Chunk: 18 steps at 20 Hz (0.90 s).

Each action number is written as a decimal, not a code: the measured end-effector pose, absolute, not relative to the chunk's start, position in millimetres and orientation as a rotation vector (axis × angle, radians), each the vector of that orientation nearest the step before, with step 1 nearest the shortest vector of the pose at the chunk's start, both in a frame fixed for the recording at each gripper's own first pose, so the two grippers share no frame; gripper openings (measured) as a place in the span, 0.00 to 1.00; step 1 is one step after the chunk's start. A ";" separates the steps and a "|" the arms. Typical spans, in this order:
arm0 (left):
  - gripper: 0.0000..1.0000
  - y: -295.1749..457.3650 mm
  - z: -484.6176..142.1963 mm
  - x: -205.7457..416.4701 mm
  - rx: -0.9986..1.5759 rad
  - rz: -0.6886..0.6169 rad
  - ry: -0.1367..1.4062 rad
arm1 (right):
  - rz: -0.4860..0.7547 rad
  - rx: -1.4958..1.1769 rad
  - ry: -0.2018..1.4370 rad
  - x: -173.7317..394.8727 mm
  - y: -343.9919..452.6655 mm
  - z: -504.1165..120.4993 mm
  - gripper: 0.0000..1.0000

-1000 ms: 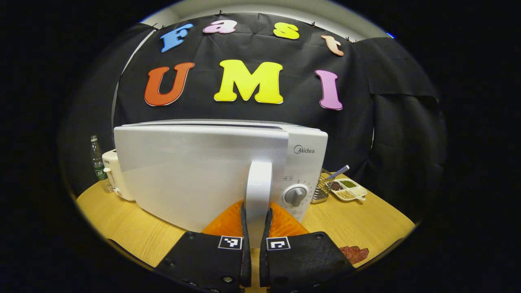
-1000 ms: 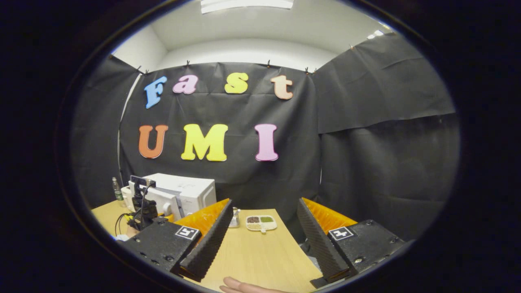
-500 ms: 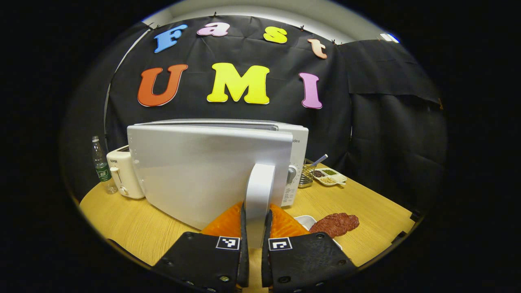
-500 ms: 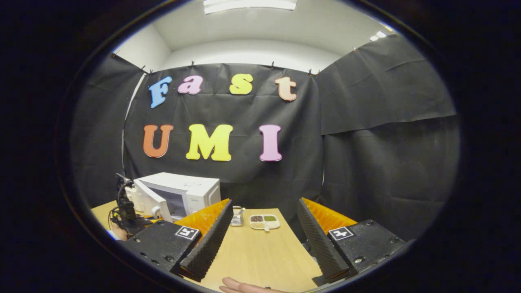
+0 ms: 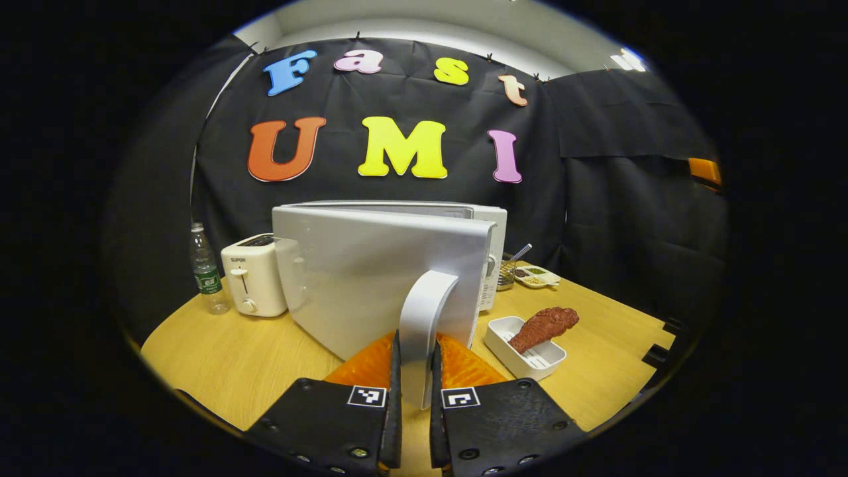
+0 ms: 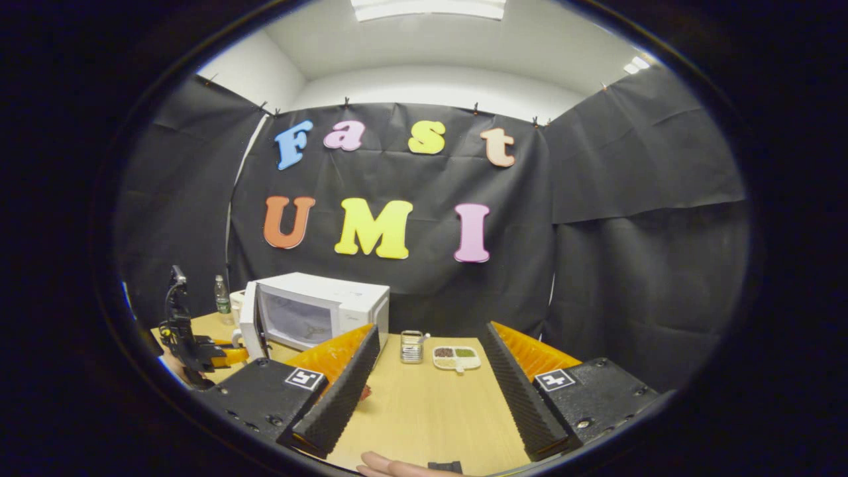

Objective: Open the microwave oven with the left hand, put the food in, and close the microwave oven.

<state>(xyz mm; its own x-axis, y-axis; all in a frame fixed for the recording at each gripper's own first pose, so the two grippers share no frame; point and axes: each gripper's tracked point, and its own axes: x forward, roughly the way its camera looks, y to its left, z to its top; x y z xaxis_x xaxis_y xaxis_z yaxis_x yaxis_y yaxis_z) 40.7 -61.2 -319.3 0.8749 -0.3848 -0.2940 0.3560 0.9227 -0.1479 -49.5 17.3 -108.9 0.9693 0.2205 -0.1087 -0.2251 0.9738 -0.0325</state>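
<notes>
Pinching the white door handle (image 5: 424,311) between both fingers, the left gripper (image 5: 412,371) holds the microwave oven (image 5: 391,265) door swung wide, its outer face turned toward the left gripper view. Just right of the door, near the table's (image 5: 225,358) right edge, a white tray (image 5: 523,344) carries the food (image 5: 543,323) (a reddish-brown piece lying slantwise across the rim). A toaster (image 5: 253,275) and a water bottle (image 5: 207,271) stand at the table's far left edge. Toward the far right corner sit a wire basket (image 6: 411,346) and a divided dish of beans (image 6: 456,358). The right gripper (image 6: 430,371) hangs above the table with fingers spread apart, gripping nothing.
</notes>
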 end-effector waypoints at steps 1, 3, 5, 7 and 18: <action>0.18 -45.1 -317.2 37.4 -0.092 -0.375 0.309 | 0.241 -0.036 0.108 -54.1 23.8 -109.5 0.95; 0.24 -9.7 -317.9 28.2 -0.102 -0.318 0.308 | 0.271 -0.030 0.107 -63.1 34.9 -109.9 1.00; 0.49 29.6 -321.9 17.9 -0.118 -0.248 0.329 | 0.283 -0.029 0.099 -66.6 40.8 -109.1 1.00; 0.75 58.3 -320.7 5.3 -0.132 -0.192 0.348 | 0.293 -0.035 0.102 -65.9 47.9 -112.6 1.00; 0.93 133.9 -240.6 -51.4 -0.066 0.013 0.232 | 0.276 -0.046 0.229 -11.7 59.1 -162.2 0.95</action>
